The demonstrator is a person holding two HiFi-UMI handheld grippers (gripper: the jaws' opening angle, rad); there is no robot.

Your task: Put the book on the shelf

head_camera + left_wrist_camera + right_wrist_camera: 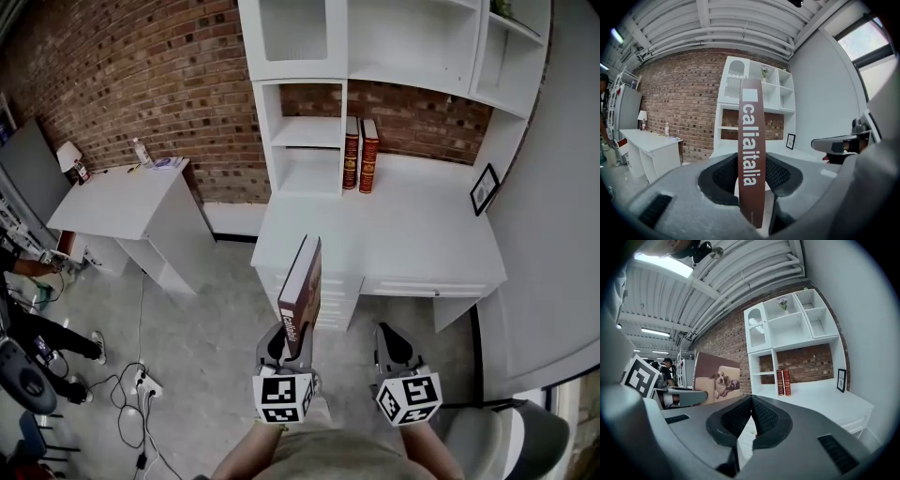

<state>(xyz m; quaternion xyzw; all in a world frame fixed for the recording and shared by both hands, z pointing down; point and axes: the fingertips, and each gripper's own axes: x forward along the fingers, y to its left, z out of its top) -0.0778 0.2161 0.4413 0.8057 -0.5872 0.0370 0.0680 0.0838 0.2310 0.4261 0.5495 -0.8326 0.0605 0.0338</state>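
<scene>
I hold a brown hardcover book (302,289) upright in my left gripper (284,349), over the floor in front of the white desk (412,234). In the left gripper view its spine (751,140) stands between the pads, and the left gripper (751,177) is shut on it. My right gripper (394,345) is beside it at the right, shut with nothing in it; its pads meet in the right gripper view (750,399). There the book's cover (717,383), with a dog on a sofa, shows at the left. The white shelf unit (300,131) stands on the desk.
Two red books (360,155) stand upright on the desk next to the shelf's lower cubbies. A framed picture (485,187) leans at the desk's right end. A white side table (122,202) with a lamp and a bottle is at the left. Cables (131,394) lie on the floor; a chair (497,441) is at the lower right.
</scene>
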